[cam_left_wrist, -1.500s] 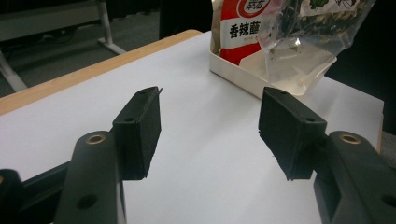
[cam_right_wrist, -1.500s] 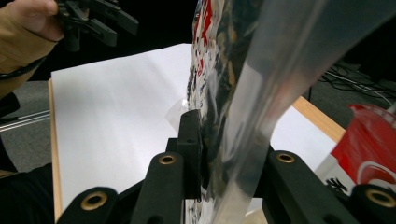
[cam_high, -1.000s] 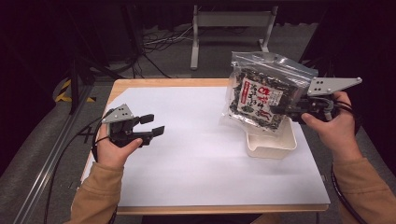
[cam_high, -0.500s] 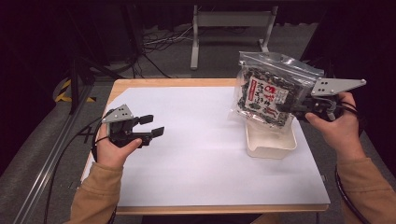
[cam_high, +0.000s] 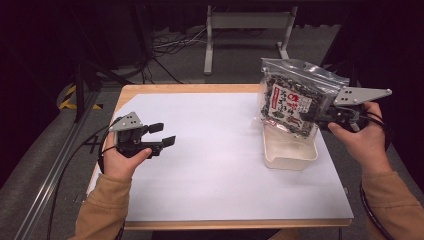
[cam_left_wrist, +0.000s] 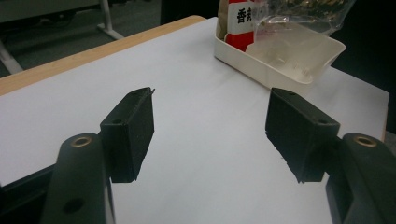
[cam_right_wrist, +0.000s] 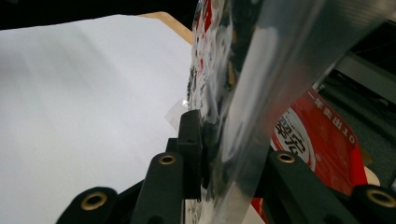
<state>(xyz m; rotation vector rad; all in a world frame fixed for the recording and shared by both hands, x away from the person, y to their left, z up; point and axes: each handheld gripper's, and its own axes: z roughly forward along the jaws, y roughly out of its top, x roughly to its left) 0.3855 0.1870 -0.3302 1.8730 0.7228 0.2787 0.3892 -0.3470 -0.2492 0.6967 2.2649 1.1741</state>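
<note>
Two grippers: right gripper (cam_high: 309, 118) fingers clamp the snack bag (cam_high: 290, 100); left gripper (cam_high: 162, 134) fingers, just widening, spread empty.

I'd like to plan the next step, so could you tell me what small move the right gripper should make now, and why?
Probably lift a little more: the right gripper is clamped on the snack bag, whose lower edge hangs just above the cream tray.

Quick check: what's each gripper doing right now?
Left gripper: open, nothing between its jaws, which have just been opening.
Right gripper: shut on the snack bag, held above the tray.
</note>
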